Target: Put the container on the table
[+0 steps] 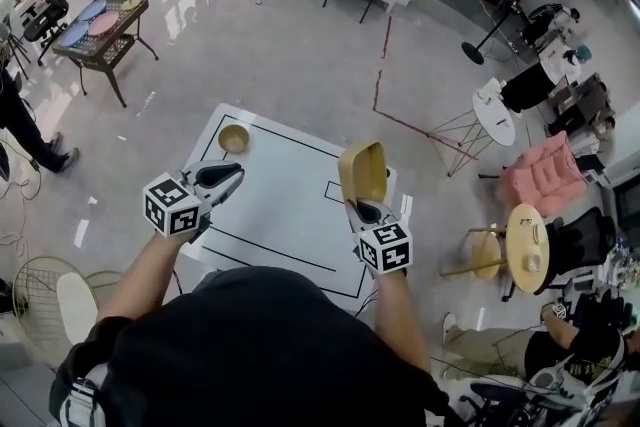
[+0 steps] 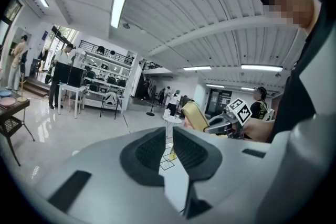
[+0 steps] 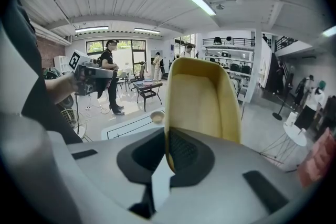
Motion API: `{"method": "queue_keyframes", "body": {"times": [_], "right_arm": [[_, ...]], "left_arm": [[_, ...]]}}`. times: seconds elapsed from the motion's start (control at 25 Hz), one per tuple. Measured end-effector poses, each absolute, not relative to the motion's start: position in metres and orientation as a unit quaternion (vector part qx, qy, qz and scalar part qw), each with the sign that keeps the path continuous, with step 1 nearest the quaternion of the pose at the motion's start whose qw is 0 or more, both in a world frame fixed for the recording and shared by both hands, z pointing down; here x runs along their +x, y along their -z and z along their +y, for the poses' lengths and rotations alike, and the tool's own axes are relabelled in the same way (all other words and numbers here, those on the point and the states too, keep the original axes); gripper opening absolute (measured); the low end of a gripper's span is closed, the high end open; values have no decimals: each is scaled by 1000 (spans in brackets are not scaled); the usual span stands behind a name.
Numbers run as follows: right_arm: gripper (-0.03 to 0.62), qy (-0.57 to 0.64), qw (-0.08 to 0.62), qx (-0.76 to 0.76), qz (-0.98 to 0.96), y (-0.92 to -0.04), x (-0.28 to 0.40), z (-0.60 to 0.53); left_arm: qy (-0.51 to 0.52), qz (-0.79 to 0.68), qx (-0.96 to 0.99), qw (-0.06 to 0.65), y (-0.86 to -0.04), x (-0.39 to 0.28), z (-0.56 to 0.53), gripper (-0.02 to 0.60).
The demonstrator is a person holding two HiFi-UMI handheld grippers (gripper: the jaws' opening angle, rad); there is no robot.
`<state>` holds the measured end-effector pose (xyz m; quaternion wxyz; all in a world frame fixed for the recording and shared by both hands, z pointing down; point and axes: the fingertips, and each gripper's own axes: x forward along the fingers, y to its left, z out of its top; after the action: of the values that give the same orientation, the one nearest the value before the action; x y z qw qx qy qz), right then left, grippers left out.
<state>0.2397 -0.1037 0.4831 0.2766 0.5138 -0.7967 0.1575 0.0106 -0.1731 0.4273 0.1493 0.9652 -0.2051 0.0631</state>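
A tan, deep oblong container (image 1: 362, 172) is held upright above the right part of the white table (image 1: 290, 215). My right gripper (image 1: 365, 207) is shut on its lower rim. In the right gripper view the container (image 3: 202, 97) fills the middle, with one wall pinched between the pads of the right gripper (image 3: 169, 149). My left gripper (image 1: 232, 177) hovers over the table's left side, shut with nothing in it. In the left gripper view the left gripper (image 2: 168, 136) has its jaws nearly touching, and the container (image 2: 195, 115) shows beyond them. A small tan bowl (image 1: 233, 137) sits at the table's far left corner.
Black lines mark a large rectangle on the table top. A black side table (image 1: 100, 30) with plates stands far left. A round white table (image 1: 495, 110), a pink chair (image 1: 545, 175) and a round wooden stool (image 1: 525, 235) stand to the right. A person (image 1: 25, 130) stands at the left edge.
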Motion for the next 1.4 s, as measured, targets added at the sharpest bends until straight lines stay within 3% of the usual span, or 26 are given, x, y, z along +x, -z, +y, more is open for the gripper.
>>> {"method": "queue_keyframes", "body": {"times": [1.4], "right_arm": [[11,-239,314,484,-781,-579,227,-143]], "left_arm": [[-92,-210,954,191,-474,-5,-217,48]]}}
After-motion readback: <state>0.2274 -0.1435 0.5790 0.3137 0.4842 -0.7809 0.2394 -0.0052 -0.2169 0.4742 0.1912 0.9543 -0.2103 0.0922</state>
